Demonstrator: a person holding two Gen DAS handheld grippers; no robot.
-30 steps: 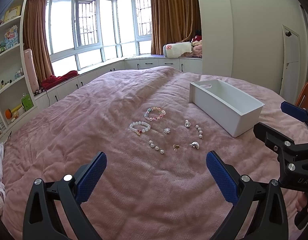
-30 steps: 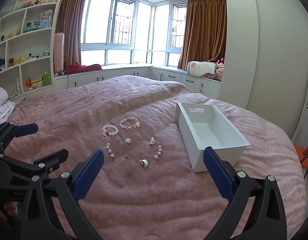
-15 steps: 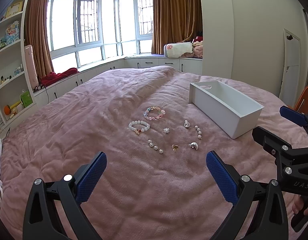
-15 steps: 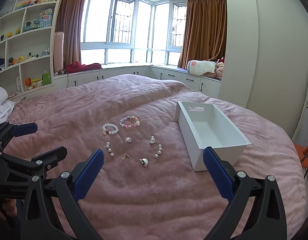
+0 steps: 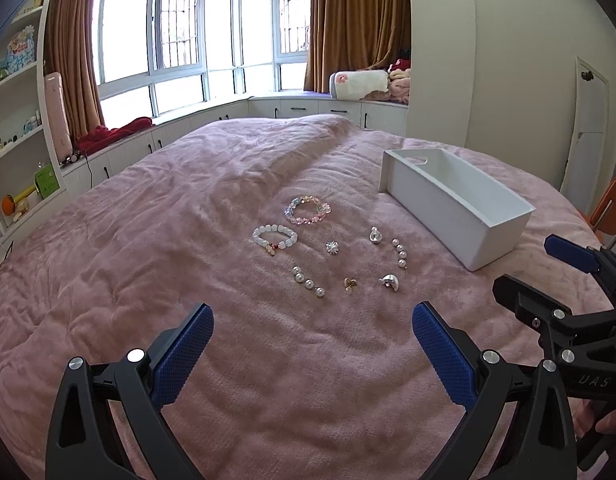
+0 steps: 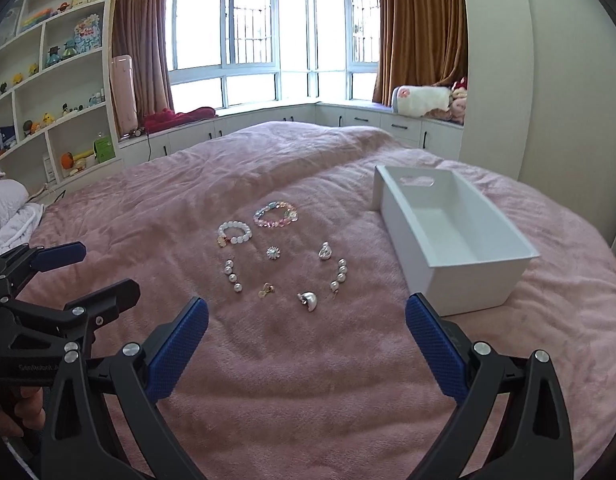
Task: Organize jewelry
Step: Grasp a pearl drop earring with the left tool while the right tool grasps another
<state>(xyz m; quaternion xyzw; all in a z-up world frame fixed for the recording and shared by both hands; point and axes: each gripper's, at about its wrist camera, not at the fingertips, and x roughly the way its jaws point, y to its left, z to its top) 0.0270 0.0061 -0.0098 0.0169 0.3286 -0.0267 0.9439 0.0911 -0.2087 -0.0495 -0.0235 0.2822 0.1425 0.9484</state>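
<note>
From my end, the left gripper (image 5: 310,344) hangs over the pink blanket (image 5: 147,240) with its fingers spread wide and nothing in them. Ahead sits the jewelry: a white bead bracelet (image 5: 274,237), a pastel bracelet (image 5: 308,209) and small pearl pieces (image 5: 308,281). The white box (image 6: 452,236) sits just right of them, and the right gripper (image 6: 305,334) hovers spread and empty too.

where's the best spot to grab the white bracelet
Pinch the white bracelet across one side of its bead ring, probably the near arc, coming straight down from above. It lies flat as an open loop on the soft blanket, so one finger can drop inside and one outside. Its charm sits front-left.
</note>
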